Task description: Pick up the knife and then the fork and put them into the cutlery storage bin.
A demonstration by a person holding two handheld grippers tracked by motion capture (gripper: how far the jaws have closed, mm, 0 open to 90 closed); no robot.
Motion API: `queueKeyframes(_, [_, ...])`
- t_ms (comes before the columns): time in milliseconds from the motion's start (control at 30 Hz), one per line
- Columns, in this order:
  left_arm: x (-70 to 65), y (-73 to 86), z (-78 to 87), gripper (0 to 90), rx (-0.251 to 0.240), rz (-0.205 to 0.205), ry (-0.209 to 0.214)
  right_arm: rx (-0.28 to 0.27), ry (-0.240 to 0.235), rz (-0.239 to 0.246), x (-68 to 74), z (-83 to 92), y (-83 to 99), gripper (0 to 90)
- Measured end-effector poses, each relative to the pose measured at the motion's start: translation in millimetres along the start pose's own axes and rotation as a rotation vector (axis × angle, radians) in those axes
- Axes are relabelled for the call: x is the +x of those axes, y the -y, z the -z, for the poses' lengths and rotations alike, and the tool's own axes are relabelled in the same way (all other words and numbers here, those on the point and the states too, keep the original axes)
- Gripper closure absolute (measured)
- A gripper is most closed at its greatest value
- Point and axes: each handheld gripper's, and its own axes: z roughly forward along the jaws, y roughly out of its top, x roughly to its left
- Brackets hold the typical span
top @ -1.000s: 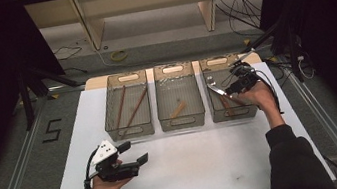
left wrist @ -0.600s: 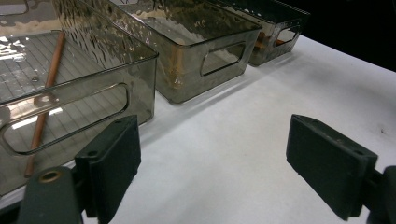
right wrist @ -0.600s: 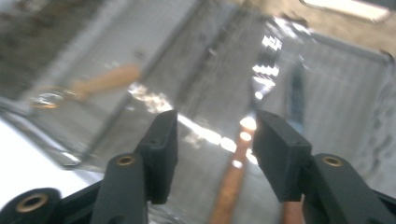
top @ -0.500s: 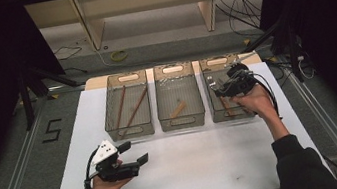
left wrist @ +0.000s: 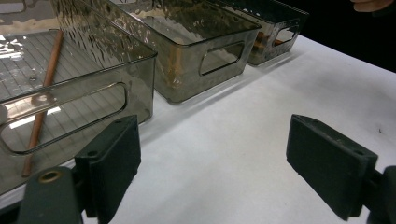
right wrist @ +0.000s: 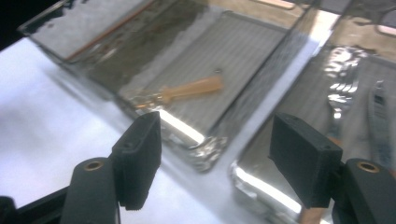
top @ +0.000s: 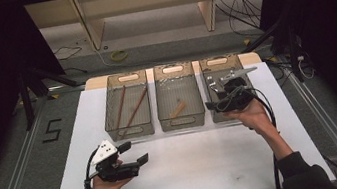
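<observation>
- Bins: three clear smoked bins are set side by side at the far edge of the white table (top: 193,171), each with a handle cut-out in its near wall.
- In the left bin (top: 130,126) two long brown sticks (top: 121,106) are laid; one of them is also seen through the bin wall in the left gripper view.
- In the middle bin (top: 182,117) a short wooden piece (top: 177,109) is lying on the ribbed floor, near the front wall.
- In the right bin (top: 209,68) metal cutlery (top: 231,75) is kept; a fork (right wrist: 337,108) is seen on the bin floor in the right gripper view, though the picture is blurred.
- The right gripper (top: 218,105) is held over the near end of the right bin. Its jaws have just been opening and are now spread wide, with nothing between the pads; past them the wall between the middle and right bins is seen.
- The left gripper (top: 135,152) is held low over the bare table, well in front of the left bin, pointing to the right. Its jaws are parted wide and nothing is gripped.
</observation>
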Motion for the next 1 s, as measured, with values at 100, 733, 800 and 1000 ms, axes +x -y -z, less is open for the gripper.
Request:
queueKeyframes(100, [-0.2,-0.1,0.0,17.2,0.001,0.0,0.001,-0.014,-0.008,0.011,8.8,1.3,7.5,33.2])
queueKeyframes(733, [-0.4,0.4,-1.1,17.2,0.005,0.011,0.007,-0.141,-0.099,0.0,31.6,9.3,44.1,26.5])
queueKeyframes(800, [-0.6,0.2,-1.4,17.2,0.007,0.006,0.009,-0.163,-0.105,-0.001,32.7,12.0,48.1,26.3])
queueKeyframes(1000, [-0.6,0.8,-1.8,17.2,0.008,0.015,0.022,-0.199,-0.123,0.003,36.3,17.5,59.4,25.4])
